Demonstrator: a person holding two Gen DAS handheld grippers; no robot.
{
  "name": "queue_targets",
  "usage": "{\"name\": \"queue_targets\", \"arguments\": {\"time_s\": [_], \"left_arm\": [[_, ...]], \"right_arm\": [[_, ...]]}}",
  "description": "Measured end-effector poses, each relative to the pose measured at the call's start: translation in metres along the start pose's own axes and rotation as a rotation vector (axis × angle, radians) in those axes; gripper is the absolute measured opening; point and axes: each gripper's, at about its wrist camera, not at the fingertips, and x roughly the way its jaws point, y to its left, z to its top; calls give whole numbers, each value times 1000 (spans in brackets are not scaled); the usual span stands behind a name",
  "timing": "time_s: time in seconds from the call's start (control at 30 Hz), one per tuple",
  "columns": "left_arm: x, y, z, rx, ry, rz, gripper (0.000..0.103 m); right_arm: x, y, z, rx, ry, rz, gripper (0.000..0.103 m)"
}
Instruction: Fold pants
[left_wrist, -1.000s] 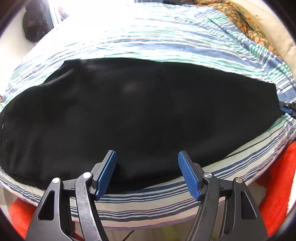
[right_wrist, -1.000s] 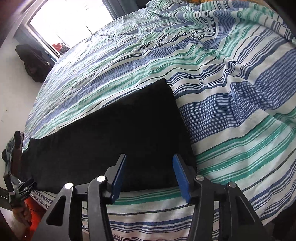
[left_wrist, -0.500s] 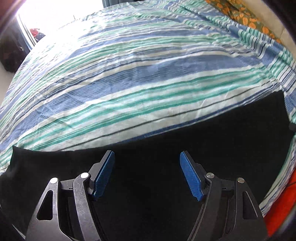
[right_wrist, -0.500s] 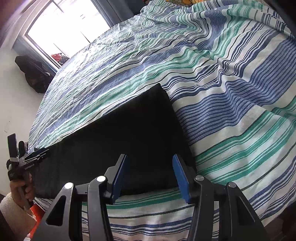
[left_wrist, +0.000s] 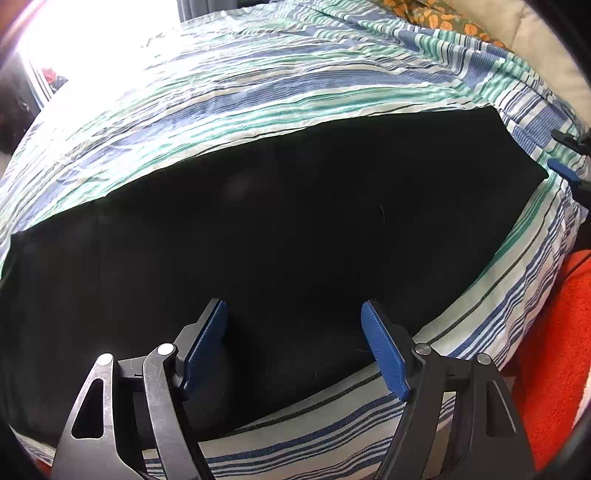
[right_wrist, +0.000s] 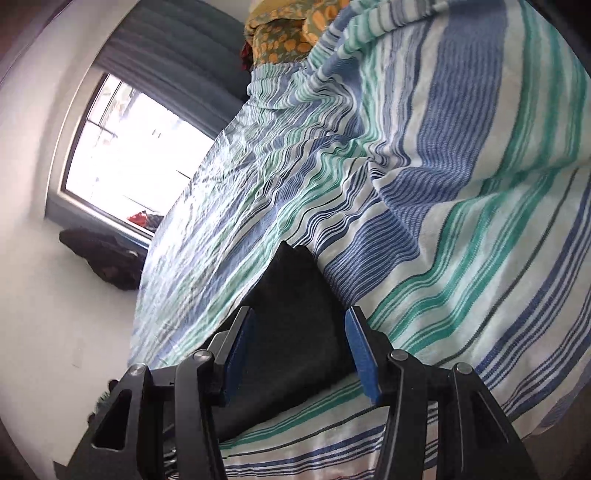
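Observation:
The black pants (left_wrist: 280, 229) lie flat in a long band across a bed with a blue, green and white striped sheet (left_wrist: 258, 88). My left gripper (left_wrist: 295, 343) is open and empty, its blue pads over the near edge of the pants around their middle. My right gripper (right_wrist: 299, 350) is open and empty at the pants' narrow right end (right_wrist: 295, 317), with the cloth between its pads but not pinched. The right gripper also shows at the far right of the left wrist view (left_wrist: 569, 162).
An orange-red towel (left_wrist: 554, 350) hangs beyond the bed's near right edge. A floral orange and green cloth (right_wrist: 288, 37) lies at the head of the bed. A bright window (right_wrist: 125, 155) and a dark bundle (right_wrist: 103, 258) are by the far wall.
The left gripper pulled back and tilted down, so more of the pants shows. The right gripper rolled steeply and came low at the pants' end. Both stayed open.

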Motion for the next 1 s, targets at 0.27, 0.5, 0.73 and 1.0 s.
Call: {"name": "queue_targets", "arguments": {"time_s": [0.27,0.5,0.73,1.0], "left_arm": [[4,1,-1,-11,-7,-6,78],[4,1,-3,-15,-16,0,79],[5,1,-5,-11,-31,5,79],[5,0,-7,-10,-40,14,80]], "right_arm": [[19,1,-22,68,184,-10,56],[58,5,-15,61,245,-91,64],[64,15,-21,-22,213,-116,46],[79,23,-26,-52,207,-189,42]]}}
